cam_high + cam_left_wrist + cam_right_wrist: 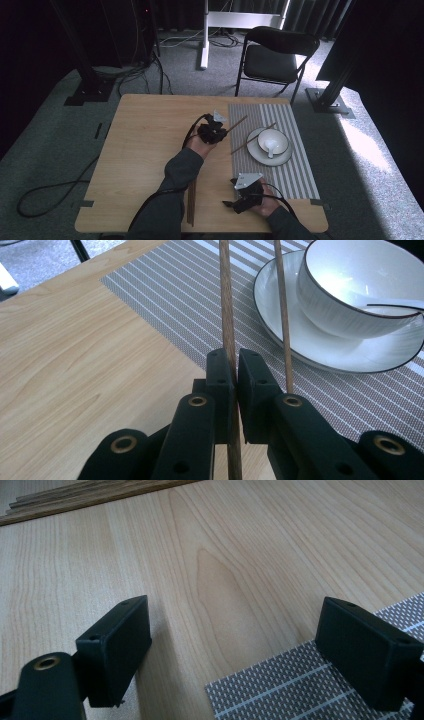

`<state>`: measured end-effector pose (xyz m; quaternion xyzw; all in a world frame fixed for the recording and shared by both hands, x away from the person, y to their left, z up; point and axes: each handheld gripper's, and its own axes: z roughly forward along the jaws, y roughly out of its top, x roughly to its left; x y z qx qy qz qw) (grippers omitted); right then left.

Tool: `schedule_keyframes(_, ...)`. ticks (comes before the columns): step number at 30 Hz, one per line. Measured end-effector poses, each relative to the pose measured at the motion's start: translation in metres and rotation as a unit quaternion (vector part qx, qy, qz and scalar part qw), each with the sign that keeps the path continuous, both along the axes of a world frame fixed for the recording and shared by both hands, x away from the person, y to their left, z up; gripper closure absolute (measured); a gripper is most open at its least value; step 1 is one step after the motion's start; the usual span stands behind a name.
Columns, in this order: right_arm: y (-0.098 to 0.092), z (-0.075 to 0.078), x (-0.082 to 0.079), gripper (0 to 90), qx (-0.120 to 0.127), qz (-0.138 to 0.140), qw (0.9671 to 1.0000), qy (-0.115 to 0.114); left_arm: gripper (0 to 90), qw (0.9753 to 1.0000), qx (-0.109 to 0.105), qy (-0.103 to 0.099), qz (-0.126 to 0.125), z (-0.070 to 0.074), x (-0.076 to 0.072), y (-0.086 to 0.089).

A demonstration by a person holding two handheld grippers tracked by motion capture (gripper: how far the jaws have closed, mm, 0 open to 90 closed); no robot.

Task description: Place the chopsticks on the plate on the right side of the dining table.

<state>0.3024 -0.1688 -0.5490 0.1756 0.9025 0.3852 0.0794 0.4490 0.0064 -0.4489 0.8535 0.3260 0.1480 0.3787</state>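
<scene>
My left gripper [219, 131] [235, 365] is shut on a brown wooden chopstick [236, 123] [226, 310], held just above the left edge of the striped grey placemat [280, 170] [175, 300]. A second chopstick [252, 138] [283, 310] lies slanted on the mat, beside the white plate [255, 152] [320, 352]. On the plate stands a white bowl [273, 141] [350, 295] with a white spoon [270, 146] [395, 305] in it. My right gripper [235, 197] [235, 640] is open with nothing between its jaws, low over the tabletop at the mat's near left corner [280, 690].
Several more chopsticks [191, 200] [75, 497] lie in a bundle near the table's front edge, left of my right gripper. The wooden table [145, 150] is bare on its left half. Beyond the table stand a black folding chair [275, 55] and frame posts.
</scene>
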Motion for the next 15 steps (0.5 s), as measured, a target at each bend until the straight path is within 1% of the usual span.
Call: schedule_keyframes(15, 0.0, 0.0, 0.0, 13.5, -0.001, 0.001, 1.0, -0.001, 84.4, 0.9999, 0.004, 0.002, -0.014, -0.003, 0.008, -0.015)
